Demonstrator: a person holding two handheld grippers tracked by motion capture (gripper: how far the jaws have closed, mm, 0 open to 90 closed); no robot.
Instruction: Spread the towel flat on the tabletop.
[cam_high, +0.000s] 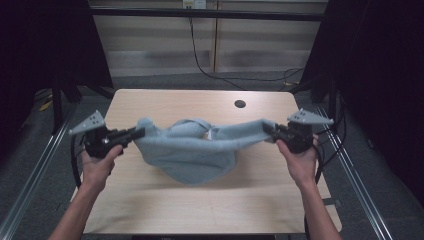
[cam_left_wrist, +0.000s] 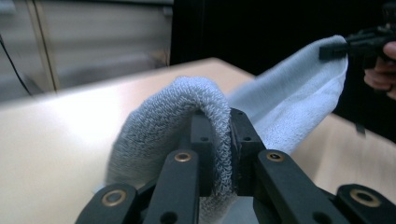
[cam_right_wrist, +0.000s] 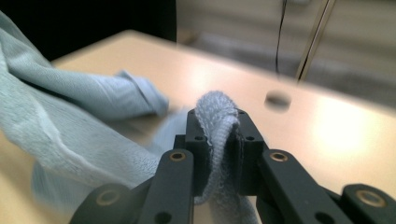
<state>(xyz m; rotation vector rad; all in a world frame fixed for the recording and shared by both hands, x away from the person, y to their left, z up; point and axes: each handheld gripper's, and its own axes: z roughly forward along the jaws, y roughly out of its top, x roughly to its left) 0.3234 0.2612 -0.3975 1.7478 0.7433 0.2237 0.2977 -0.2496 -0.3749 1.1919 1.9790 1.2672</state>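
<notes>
A light blue-grey towel (cam_high: 195, 150) hangs stretched between my two grippers above the wooden table (cam_high: 150, 200), its middle sagging toward the tabletop. My left gripper (cam_high: 136, 134) is shut on the towel's left end. In the left gripper view the terry cloth (cam_left_wrist: 187, 116) bulges over and between the jaws of the left gripper (cam_left_wrist: 223, 140). My right gripper (cam_high: 268, 130) is shut on the towel's right end. The right gripper view shows a fold of towel (cam_right_wrist: 217, 116) pinched in the right gripper (cam_right_wrist: 219, 135), the rest of the cloth (cam_right_wrist: 70, 121) trailing off to the left.
A round cable hole (cam_high: 240, 104) sits in the table near its far edge. Metal rails (cam_high: 35, 170) run along both sides of the table. A black cable (cam_high: 200, 60) hangs against the back wall. Dark curtains stand at both sides.
</notes>
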